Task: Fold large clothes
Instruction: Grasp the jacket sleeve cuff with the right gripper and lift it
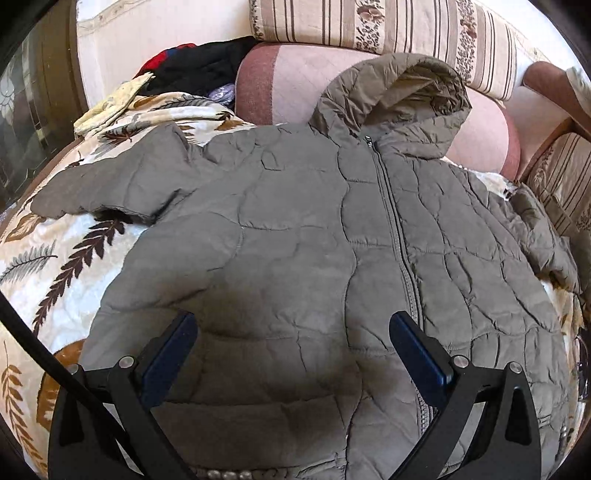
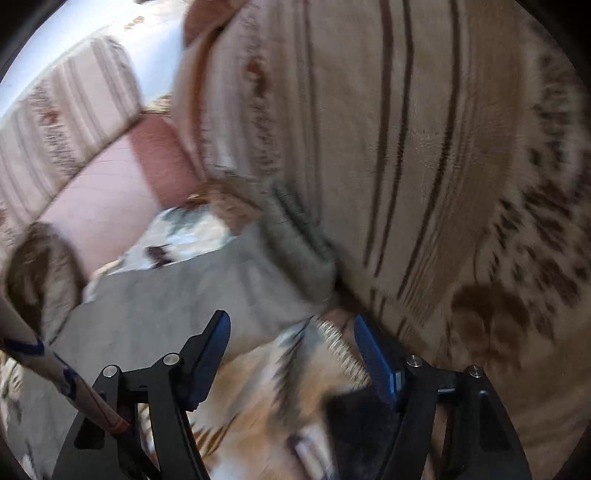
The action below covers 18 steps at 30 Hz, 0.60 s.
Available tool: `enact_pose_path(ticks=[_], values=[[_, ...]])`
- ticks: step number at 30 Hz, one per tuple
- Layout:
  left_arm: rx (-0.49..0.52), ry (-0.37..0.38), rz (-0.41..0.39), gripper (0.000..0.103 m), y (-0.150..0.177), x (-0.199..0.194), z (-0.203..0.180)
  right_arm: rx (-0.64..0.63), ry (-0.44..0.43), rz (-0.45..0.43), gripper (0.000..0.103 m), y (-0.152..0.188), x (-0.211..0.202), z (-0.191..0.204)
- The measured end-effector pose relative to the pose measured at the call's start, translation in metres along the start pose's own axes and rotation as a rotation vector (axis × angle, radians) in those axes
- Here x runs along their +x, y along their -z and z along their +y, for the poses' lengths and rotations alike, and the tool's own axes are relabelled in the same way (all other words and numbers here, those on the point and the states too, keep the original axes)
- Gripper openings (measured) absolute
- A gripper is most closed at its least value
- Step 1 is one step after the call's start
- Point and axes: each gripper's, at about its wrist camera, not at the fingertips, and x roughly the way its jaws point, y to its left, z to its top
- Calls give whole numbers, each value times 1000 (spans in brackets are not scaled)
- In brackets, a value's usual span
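A grey quilted hooded jacket [image 1: 303, 236] lies front up and zipped on a leaf-print blanket [image 1: 55, 266], hood [image 1: 399, 99] toward the sofa back and sleeves spread to both sides. My left gripper [image 1: 293, 325] hovers over the jacket's lower front, open, with nothing between its blue pads. In the blurred right wrist view, the jacket's sleeve [image 2: 177, 295] ends in a ribbed cuff [image 2: 299, 240] beside a striped cushion [image 2: 424, 166]. My right gripper [image 2: 291, 325] is open just short of that cuff, over the blanket [image 2: 258, 387], and holds nothing.
Striped floral cushions [image 1: 388, 33] line the sofa back above a pink quilted cover [image 1: 295, 81]. A pile of dark and red clothes [image 1: 192, 70] lies at the back left. A cable [image 2: 59, 373] crosses the right wrist view's lower left.
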Motion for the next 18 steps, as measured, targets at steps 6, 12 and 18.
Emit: enact_pose_path(ticks=[6,12,18], values=[[21,9,-11,103,-1,4,-7,8,42,7,69,-22,44,-9],[37,7,-6,103,-2,10,-11,-31,86,25,51,-33,75,2],[31,13,-10,103,-2,10,-9,-29,63,34,15,-34,68,-9]])
